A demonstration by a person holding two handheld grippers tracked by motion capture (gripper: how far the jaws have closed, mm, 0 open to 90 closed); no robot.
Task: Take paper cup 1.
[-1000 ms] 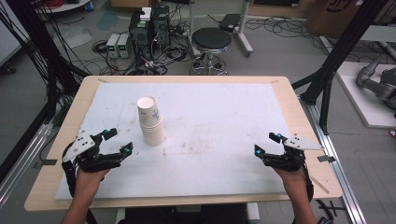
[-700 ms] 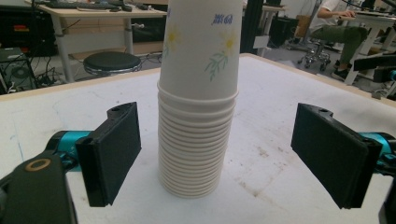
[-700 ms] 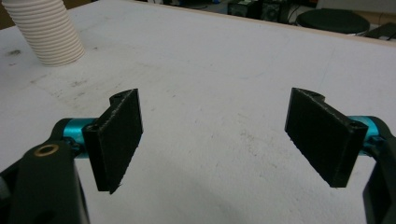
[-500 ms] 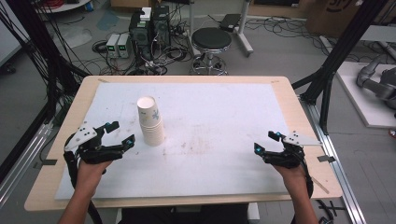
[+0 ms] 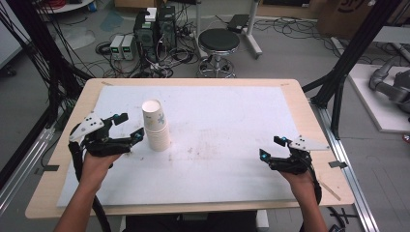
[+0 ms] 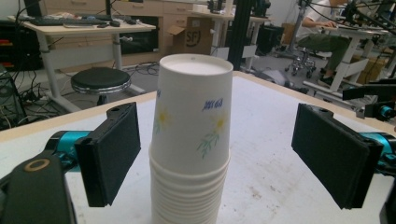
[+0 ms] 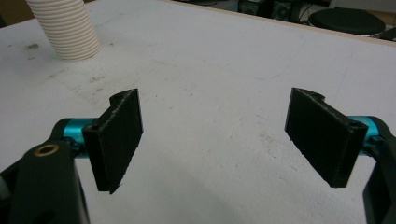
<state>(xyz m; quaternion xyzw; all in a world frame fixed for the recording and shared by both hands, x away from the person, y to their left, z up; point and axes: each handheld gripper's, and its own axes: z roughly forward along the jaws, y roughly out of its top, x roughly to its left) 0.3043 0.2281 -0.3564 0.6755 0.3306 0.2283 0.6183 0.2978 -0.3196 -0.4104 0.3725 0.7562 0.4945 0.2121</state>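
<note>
The cups (image 5: 155,126) are a stack of paper cups turned upside down, and they stand on the white mat (image 5: 232,121) right in front of the left gripper (image 5: 129,126). A second ago that gripper was back from the stack and lower on the table. Now it has moved forward, and its jaws reach up to the side of the cups. The right gripper (image 5: 270,148) has hardly moved; it is in the same spot at the right side of the mat.

In the left gripper view the cups (image 6: 191,140) stand between the two black jaws. The jaws are wide open and do not touch the stack; there is a gap on each side. This view shows small yellow flowers and blue writing on the top cup. The high view is too far off to show that.

In the right gripper view the jaws are wide open too, with nothing between them, only bare mat with some dirty marks. Far past its left jaw you can see the ribbed bottom of the cups (image 7: 65,28).

Nothing can be seen inside the cups, since their flat bottoms face up.

Past the table in the high view stand a black stool (image 5: 219,41) and some boxes with cables (image 5: 154,29) on the floor.
</note>
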